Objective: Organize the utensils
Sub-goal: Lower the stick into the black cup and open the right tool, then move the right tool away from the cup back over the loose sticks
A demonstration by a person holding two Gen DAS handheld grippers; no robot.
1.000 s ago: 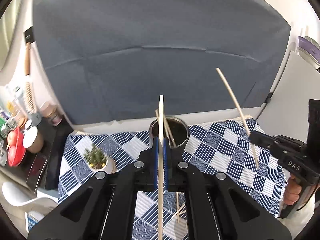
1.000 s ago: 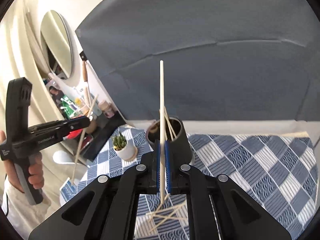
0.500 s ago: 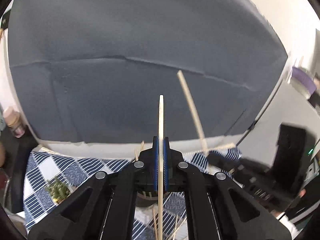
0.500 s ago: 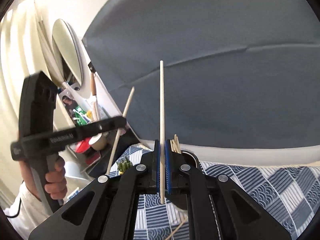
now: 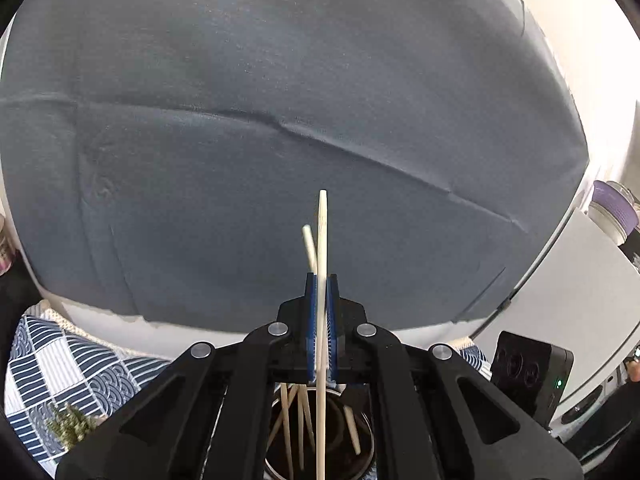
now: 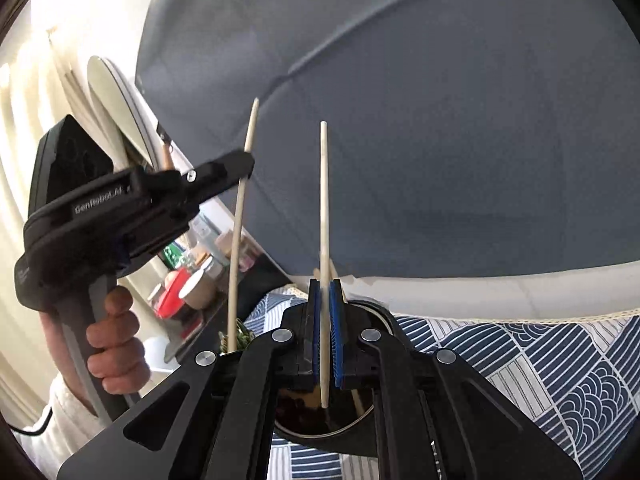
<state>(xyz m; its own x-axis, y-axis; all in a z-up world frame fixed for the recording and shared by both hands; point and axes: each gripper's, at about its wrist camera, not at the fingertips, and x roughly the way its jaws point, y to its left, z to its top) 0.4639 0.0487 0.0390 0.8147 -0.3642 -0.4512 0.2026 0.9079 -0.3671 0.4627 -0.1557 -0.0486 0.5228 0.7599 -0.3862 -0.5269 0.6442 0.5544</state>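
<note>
Both grippers, left [image 5: 321,320] and right [image 6: 325,340], clamped on upright chopsticks above holder [image 6: 366,424]; risk: sticks cross, snag on rim, topple out

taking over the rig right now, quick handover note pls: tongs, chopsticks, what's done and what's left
Left tongs: shut on a chopstick, held upright, its lower end inside the metal holder.
Right tongs: shut on another chopstick, tip just above the holder's mouth.
Done: several chopsticks already stand in the holder.
Left: lower both, open the tongs. Whether more lie on the checked cloth is out of view now.
</note>
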